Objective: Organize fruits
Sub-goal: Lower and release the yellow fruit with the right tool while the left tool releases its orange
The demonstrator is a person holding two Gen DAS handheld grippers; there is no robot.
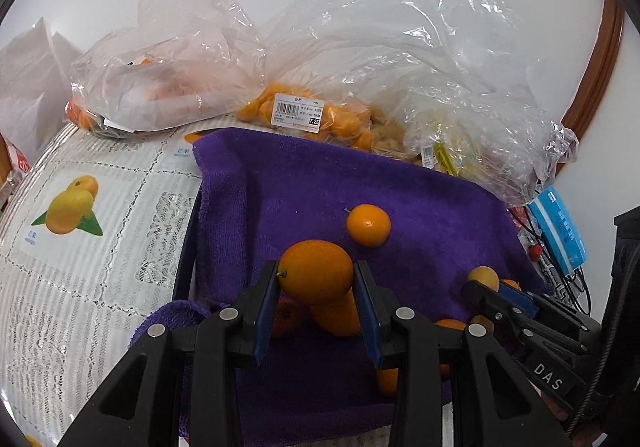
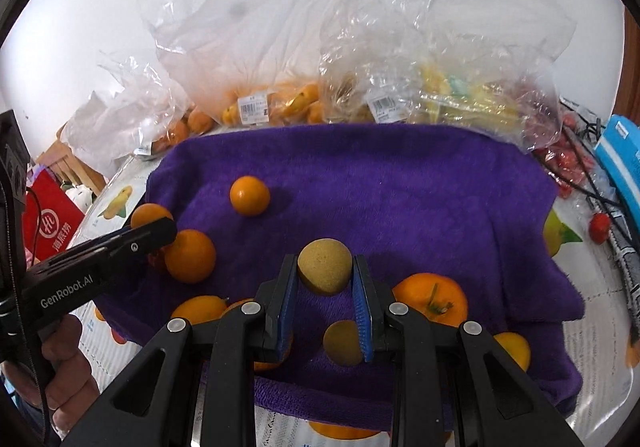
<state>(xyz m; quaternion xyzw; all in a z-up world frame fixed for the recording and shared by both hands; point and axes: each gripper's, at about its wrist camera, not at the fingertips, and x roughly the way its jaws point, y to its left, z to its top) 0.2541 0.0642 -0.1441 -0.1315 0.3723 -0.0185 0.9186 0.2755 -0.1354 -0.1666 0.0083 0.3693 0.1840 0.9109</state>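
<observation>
the left gripper [image 1: 316, 279] is clamped on an orange kumquat [image 1: 316, 271] and the right gripper [image 2: 325, 275] on a tan longan [image 2: 325, 271], both above a purple towel [image 2: 400, 199] covering a printed tablecloth [image 1: 100, 247], with clear plastic bags [image 1: 360, 47] of fruit behind against a white wall [image 2: 100, 7].

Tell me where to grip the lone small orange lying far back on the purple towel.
Grip the small orange across its round middle, coming down from above; it lies alone on the towel, nothing touching its sides. Both grippers are full now.
</observation>
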